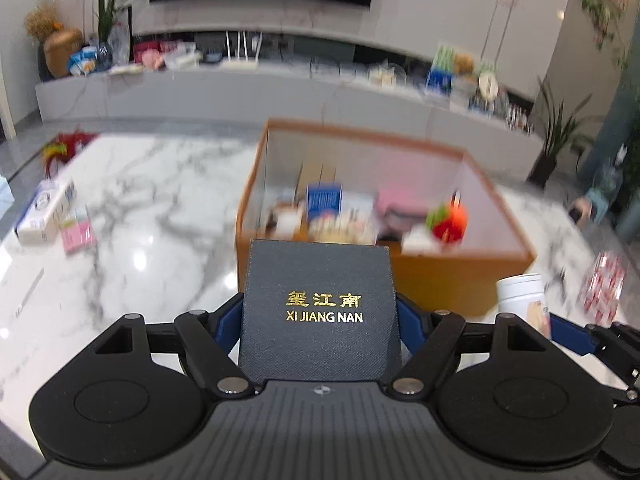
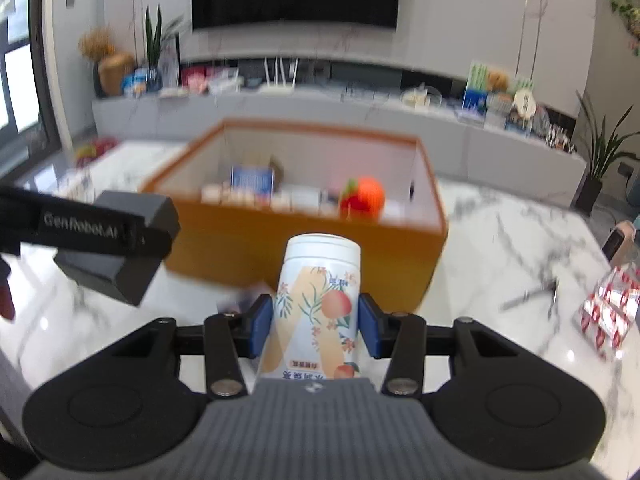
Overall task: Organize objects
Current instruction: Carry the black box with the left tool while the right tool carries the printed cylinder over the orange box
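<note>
My left gripper [image 1: 320, 316] is shut on a dark grey box [image 1: 320, 304] with gold "XI JIANG NAN" lettering, held above the marble table [image 1: 152, 208] just before the orange storage box [image 1: 452, 280]. My right gripper [image 2: 316, 320] is shut on a white canister with peach print [image 2: 316, 300], held in front of the same orange box [image 2: 256, 240]. The orange box holds several items, among them an orange-red toy fruit [image 2: 362, 198] and a blue packet [image 2: 252, 179]. The left gripper with its dark box [image 2: 116, 248] shows at the left of the right wrist view; the canister [image 1: 520, 288] shows at the right of the left wrist view.
A white carton [image 1: 46, 210] and a pink packet [image 1: 78, 234] lie on the table's left. A red-and-white packet [image 2: 608, 312] and a metal tool [image 2: 536, 294] lie on the right. A cluttered TV bench [image 1: 280, 88] stands behind the table.
</note>
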Available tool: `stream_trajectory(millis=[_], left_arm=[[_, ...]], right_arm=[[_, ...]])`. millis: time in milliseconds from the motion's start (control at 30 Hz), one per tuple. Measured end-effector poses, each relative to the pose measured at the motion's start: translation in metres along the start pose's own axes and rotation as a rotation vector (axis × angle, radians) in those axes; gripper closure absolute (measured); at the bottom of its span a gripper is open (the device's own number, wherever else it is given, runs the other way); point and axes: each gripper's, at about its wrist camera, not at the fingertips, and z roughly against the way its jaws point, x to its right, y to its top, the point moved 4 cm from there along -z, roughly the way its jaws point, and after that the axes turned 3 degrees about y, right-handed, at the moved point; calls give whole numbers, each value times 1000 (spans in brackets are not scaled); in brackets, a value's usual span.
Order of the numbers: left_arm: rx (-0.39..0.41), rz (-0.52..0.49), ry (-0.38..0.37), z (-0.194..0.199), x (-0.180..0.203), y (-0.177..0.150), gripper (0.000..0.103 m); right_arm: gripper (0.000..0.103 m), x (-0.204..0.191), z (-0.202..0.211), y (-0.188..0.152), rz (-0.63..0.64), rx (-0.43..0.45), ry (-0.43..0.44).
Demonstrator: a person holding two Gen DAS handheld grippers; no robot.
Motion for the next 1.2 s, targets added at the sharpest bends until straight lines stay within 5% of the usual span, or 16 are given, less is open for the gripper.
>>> stream_trajectory(millis=[200, 467, 933, 1200], left_arm=[[99, 60, 18, -6, 6, 57, 14], [48, 89, 89, -76, -1, 87, 14], [-85, 112, 156, -153, 0, 79, 14], [-76, 100, 191, -157, 6, 81, 14]], right_arm=[[55, 2, -8, 64, -52, 131, -18], [55, 9, -70, 110, -124, 134, -35], [55, 23, -168, 104, -218, 11, 22], [54, 23, -187, 86, -212, -51, 17]])
